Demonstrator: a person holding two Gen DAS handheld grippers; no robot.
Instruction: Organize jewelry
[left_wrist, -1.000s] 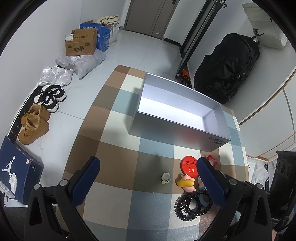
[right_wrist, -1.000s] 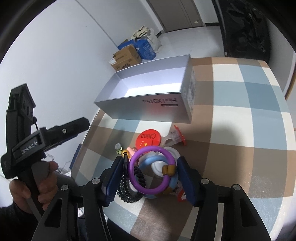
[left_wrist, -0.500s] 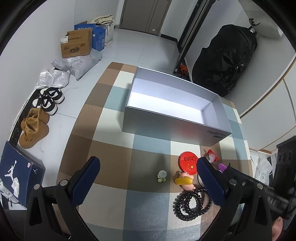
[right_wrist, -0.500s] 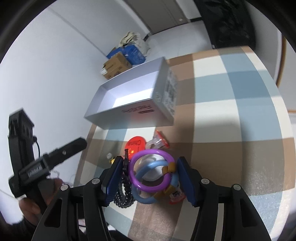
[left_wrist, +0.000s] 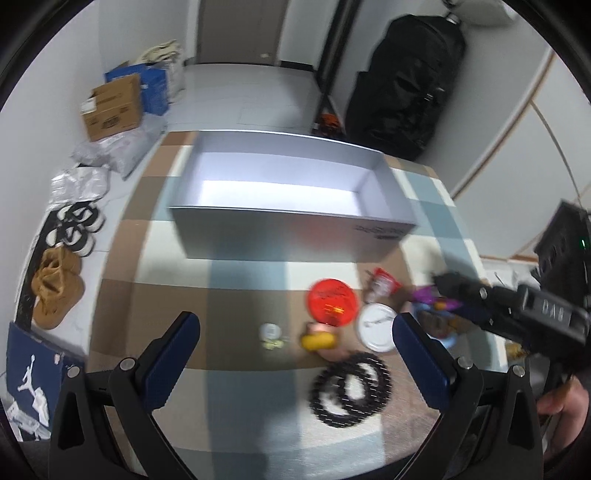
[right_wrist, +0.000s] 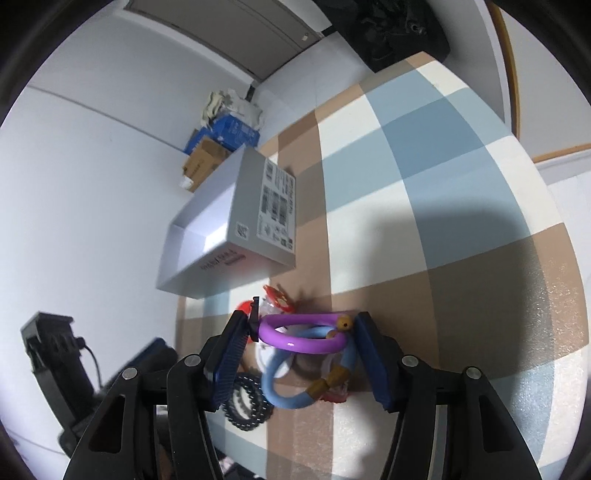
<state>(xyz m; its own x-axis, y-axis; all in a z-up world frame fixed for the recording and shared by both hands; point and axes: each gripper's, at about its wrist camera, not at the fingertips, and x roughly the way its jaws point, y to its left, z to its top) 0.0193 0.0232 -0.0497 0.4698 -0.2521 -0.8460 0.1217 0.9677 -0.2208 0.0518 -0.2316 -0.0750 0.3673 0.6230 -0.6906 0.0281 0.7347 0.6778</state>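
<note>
- The table carries a checked cloth (left_wrist: 251, 280) in brown, pale blue and cream squares.
- Pale, glossy floor (left_wrist: 255, 92) stretches beyond the table to a closed grey-brown door (left_wrist: 240, 29).
- White walls (right_wrist: 92, 155) surround the room; a thin wooden trim (left_wrist: 554, 122) curves along the right-hand wall.
- A large black bag (left_wrist: 402, 85) leans against the wall near the door.
- A cardboard box (left_wrist: 112, 107) sits on the floor just beside a blue box (left_wrist: 155, 88), with silver plastic bags (left_wrist: 110, 155) near them.
- Along the left wall lie black-and-white sneakers (left_wrist: 75, 229) and tan boots (left_wrist: 55, 284).
- A navy shoebox with a jumping-figure logo (left_wrist: 33, 373) is at the lower left.
</note>
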